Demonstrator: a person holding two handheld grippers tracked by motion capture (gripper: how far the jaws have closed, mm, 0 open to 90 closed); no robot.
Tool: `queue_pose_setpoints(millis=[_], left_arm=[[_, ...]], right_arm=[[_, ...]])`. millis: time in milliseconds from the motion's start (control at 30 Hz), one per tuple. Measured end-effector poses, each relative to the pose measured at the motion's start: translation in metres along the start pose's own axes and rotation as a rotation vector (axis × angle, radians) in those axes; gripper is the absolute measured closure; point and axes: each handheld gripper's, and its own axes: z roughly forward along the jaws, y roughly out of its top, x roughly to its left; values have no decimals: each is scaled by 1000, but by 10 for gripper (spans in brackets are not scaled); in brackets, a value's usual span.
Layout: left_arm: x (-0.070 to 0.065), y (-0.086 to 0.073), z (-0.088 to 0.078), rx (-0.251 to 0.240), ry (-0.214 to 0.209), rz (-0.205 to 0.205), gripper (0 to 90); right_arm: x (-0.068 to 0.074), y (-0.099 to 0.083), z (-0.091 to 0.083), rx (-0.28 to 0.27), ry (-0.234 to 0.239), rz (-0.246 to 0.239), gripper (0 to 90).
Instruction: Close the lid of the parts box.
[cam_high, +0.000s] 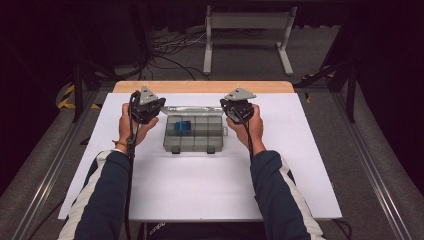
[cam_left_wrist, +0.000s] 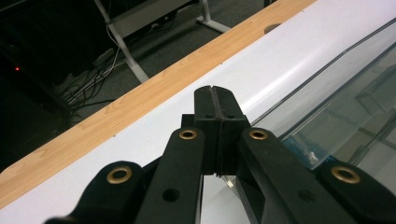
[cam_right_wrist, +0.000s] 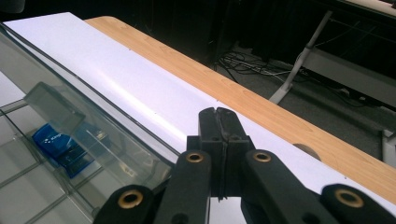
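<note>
Sleeves first, since they're closest to where I'm standing: dark blue with white stripes, both forearms coming up over the white table top (cam_high: 200, 185) and ending in a hand on each tool. Between them sits a clear plastic organizer box (cam_high: 194, 134), lid flipped back toward the far wooden edge (cam_high: 202, 86), so the compartments are open from above. My guess is that's why it's parked dead center, equal reach from both sides.

One compartment, upper left-ish in the grid, has a small blue item (cam_high: 182, 127) lying in it. From the right gripper view you can see it through the clear wall (cam_right_wrist: 60, 144), looks like a little blue packet with white print, can't read what it is.

Left gripper (cam_high: 146, 107) hovers just beside the box's left end, right gripper (cam_high: 238, 107) just beside the right end. Both tongs are pinched completely together with nothing between them. In the left gripper view the pads (cam_left_wrist: 215, 109) meet flush over bare table right next to the lid's edge (cam_left_wrist: 327, 79), same story for the right gripper's pads (cam_right_wrist: 218, 123).

So nobody's touching the box. Reads to me like a symmetric ready pose, flanking the thing before either steadying it or going in for the blue piece. They'd need to spread those jaws first.
</note>
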Motion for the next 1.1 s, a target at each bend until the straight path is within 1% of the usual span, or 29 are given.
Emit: queue_pose_setpoints(millis=[167, 200, 300, 333, 400, 433, 600, 633, 667, 700, 733, 767, 833, 867, 900, 967, 1000, 1033, 1067, 1100], left_arm=[[-2, -2, -1, 1, 3, 0, 896], [-2, -2, -2, 1, 5, 7, 896], [-3, -4, -2, 1, 3, 3, 896], [-4, -4, -3, 1, 5, 9, 896], [-5, -5, -3, 1, 0, 3, 896], [-6, -6, -4, -1, 6, 12, 896], [-8, -9, -6, -1, 4, 13, 890], [-9, -10, -6, -2, -1, 13, 890], [-11, -11, -7, -3, -7, 14, 890], [-11, -11, -8, -6, -5, 28, 890], [-12, -12, -9, -9, -11, 22, 890], [-13, -13, -10, -7, -18, 24, 890], [-14, -15, -12, -13, -16, 36, 888], [-14, -15, -12, -13, -16, 36, 887], [-16, -17, -13, -18, -26, 29, 887], [-19, -20, -15, -15, -37, 46, 886], [-20, -21, -17, -15, -44, 45, 886], [-20, -21, -17, -15, -44, 45, 886], [-21, -22, -18, -16, -51, 57, 886], [-23, -23, -19, -18, -47, 61, 886]], right_arm=[[1, -2, -1, 2, 7, 2, 900], [1, -2, -1, 2, 7, 2, 900], [2, -3, -2, 4, 7, 0, 900], [2, -4, -2, 4, 9, 0, 900], [3, -4, -3, 4, 9, -2, 900], [4, -6, -3, 5, 11, -4, 900], [6, -8, -5, 10, 17, -15, 900], [7, -9, -6, 14, 25, -22, 900], [8, -10, -7, 14, 29, -20, 900], [8, -10, -8, 17, 33, -27, 900], [9, -11, -9, 16, 34, -31, 900], [10, -12, -10, 17, 39, -34, 900], [11, -14, -12, 21, 44, -42, 900], [11, -14, -12, 21, 44, -42, 900], [11, -16, -13, 21, 48, -42, 900], [12, -19, -16, 21, 73, -40, 900], [12, -21, -17, 23, 84, -44, 900], [12, -21, -17, 23, 84, -44, 900], [14, -22, -20, 26, 99, -53, 900], [14, -22, -20, 26, 99, -53, 900]])
